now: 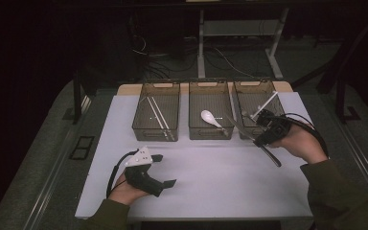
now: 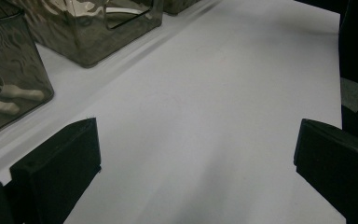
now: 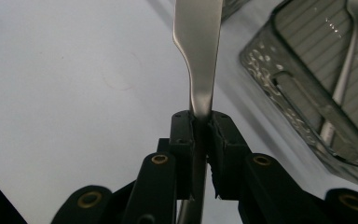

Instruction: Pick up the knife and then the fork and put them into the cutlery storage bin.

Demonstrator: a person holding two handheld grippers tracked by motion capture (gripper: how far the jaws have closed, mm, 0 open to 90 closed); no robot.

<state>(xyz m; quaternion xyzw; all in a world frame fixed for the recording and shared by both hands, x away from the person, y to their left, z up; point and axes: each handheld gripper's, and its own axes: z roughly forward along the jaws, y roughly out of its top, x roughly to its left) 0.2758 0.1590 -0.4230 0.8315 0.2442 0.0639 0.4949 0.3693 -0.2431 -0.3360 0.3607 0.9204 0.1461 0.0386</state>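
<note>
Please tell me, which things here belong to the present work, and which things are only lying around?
In the work:
- right gripper, jaws shut on the metal knife
- right bin, close to that knife

Lying about:
- middle bin with white spoon
- left bin with chopsticks
- left gripper, jaws open, nothing between them

Left gripper (image 2: 196, 172) fingers (image 2: 58, 172) spread wide above white table (image 2: 214, 93), beside smoky bins (image 2: 88, 32).

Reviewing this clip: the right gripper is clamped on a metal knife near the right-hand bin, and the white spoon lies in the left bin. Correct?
Not quite. The white spoon lies in the middle bin, not the left one, as the high view shows. The rest holds: the right gripper is clamped on the metal knife near the right-hand bin.
</note>
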